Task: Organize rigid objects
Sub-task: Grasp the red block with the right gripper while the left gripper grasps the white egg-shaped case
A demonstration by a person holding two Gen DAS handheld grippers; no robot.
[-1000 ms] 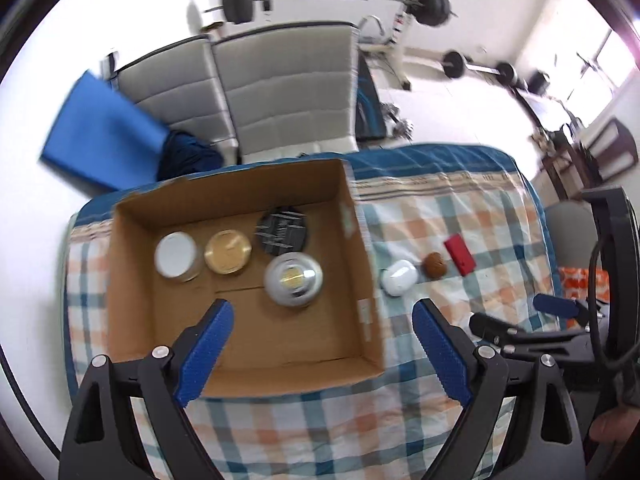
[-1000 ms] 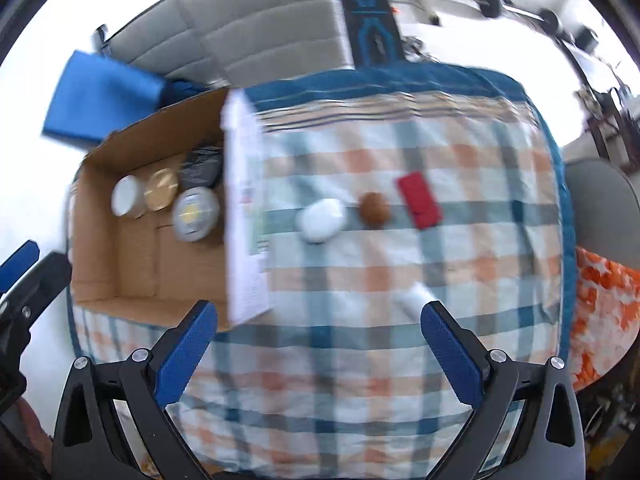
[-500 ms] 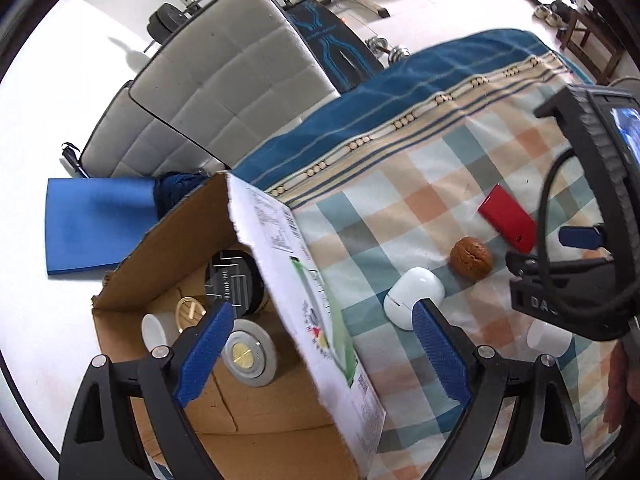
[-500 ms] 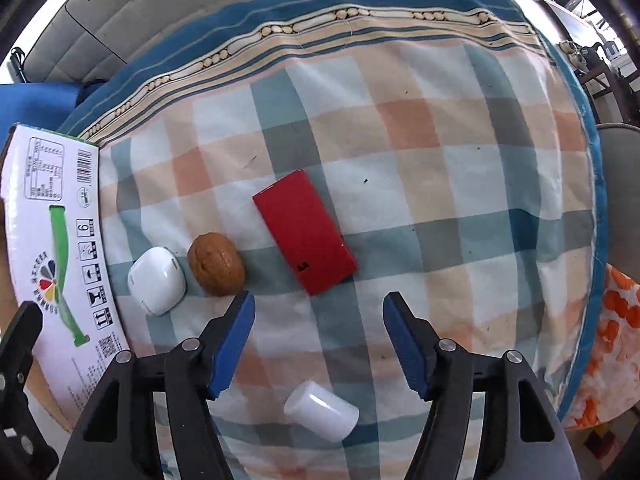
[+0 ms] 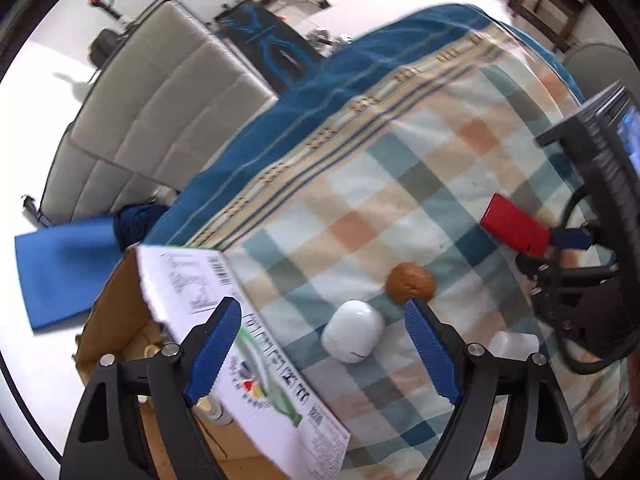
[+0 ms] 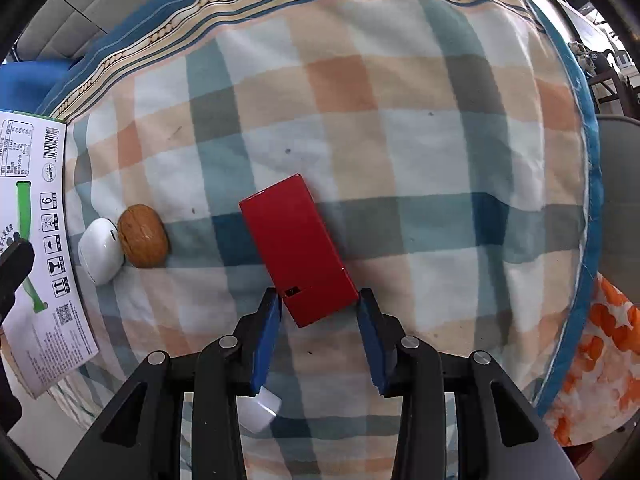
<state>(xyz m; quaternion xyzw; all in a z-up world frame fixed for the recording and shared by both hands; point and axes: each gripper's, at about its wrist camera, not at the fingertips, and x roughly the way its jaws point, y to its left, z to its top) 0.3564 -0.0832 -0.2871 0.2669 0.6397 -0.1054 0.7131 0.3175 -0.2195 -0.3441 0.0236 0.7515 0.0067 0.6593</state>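
The flat red rectangular box [image 6: 298, 250] lies mid-frame in the right wrist view, its near end between the spread fingers of the right claw [image 6: 319, 336], which is open and not yet gripping. Four pieces remain on the checked cloth of the table [image 6: 400, 120]: the red box, a brown walnut-like lump [image 6: 143, 236], a white rounded case [image 6: 100, 250] touching it, and a small white cylinder [image 6: 262, 410] low in frame. The brown cardboard box [image 5: 116, 320], lower left in the left wrist view, already holds some round items, mostly hidden. The left claw [image 5: 322, 350] hangs open above the white case. The box's printed white flap [image 5: 240, 360] leans out between the loose pieces and the box's inside.
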